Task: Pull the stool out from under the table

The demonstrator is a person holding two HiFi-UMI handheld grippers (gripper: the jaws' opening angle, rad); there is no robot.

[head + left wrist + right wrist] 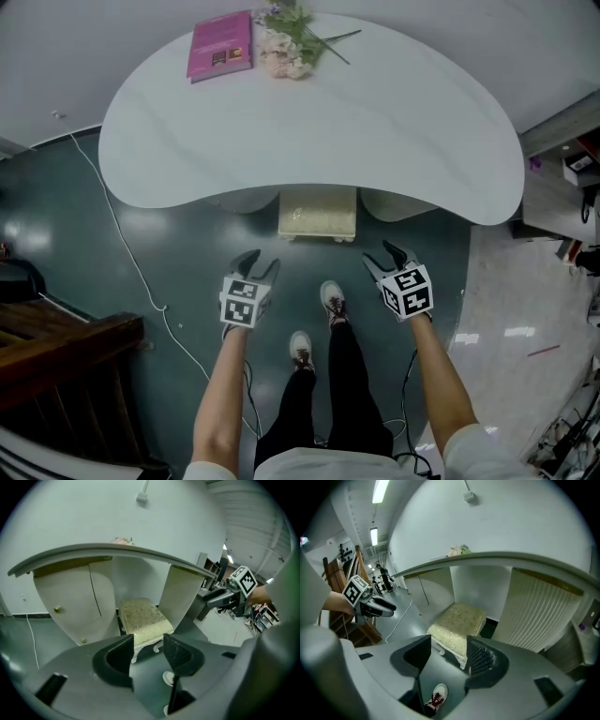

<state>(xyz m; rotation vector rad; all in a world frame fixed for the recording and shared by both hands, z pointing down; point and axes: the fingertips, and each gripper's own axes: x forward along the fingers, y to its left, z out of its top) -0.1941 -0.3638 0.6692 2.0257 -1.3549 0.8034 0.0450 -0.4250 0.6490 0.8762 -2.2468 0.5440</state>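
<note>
— Fingers (121,652) of left gripper (261,262): clearly apart, holding nothing. On right gripper (380,255), also spread open and empty.
— Why held low and forward like this?
— Probably to come at cream cushioned stool with white carved legs (317,217) from both sides, one gripper for each side, ready for pulling.
— And where, relative to fingers?
— Ahead of both pairs, near but not touched. Tucked partly under edge of white kidney-shaped table top (309,122), front part showing. Left fingers toward its left corner, right fingers toward its right.

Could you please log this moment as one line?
stool: partly under table | left tongs: open, empty | right tongs: open, empty
</note>
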